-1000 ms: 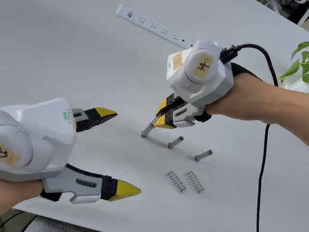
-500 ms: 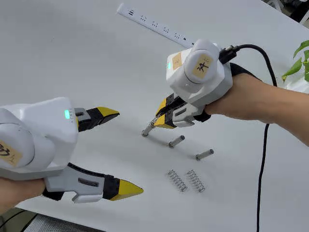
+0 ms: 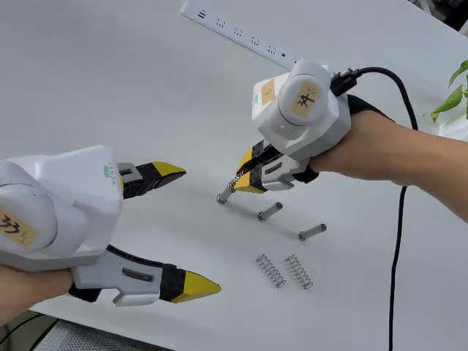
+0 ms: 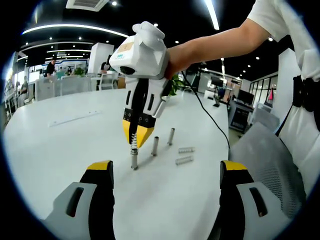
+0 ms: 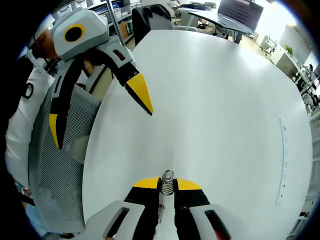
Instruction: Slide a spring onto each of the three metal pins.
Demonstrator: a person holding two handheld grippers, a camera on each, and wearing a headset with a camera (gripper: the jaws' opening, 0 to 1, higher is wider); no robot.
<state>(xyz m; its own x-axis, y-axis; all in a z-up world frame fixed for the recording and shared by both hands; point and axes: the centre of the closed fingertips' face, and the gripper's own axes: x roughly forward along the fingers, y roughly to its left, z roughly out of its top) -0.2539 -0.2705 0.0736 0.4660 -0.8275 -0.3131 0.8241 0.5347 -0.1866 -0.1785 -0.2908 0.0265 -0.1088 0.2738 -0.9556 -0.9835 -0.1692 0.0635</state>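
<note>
Almost nothing has moved in the past second: the right gripper [image 3: 245, 183] stays clamped on a spring [image 4: 133, 142] above the white table [image 3: 110, 88], jaws closed on the coil's upper end. The spring hangs straight down, its lower end meeting the top of the first pin [image 4: 134, 161], which stands upright; whether the coil is already over the tip cannot be told. The second pin [image 3: 268, 212] and third pin [image 3: 312, 232] stand bare in a row beside it. Two loose springs [image 3: 284, 270] lie side by side on the table near those pins. The left gripper [image 3: 194, 228] hovers nearer the person, jaws spread wide and holding nothing. A power strip [image 3: 238, 33] lies at the far side of the table.
</note>
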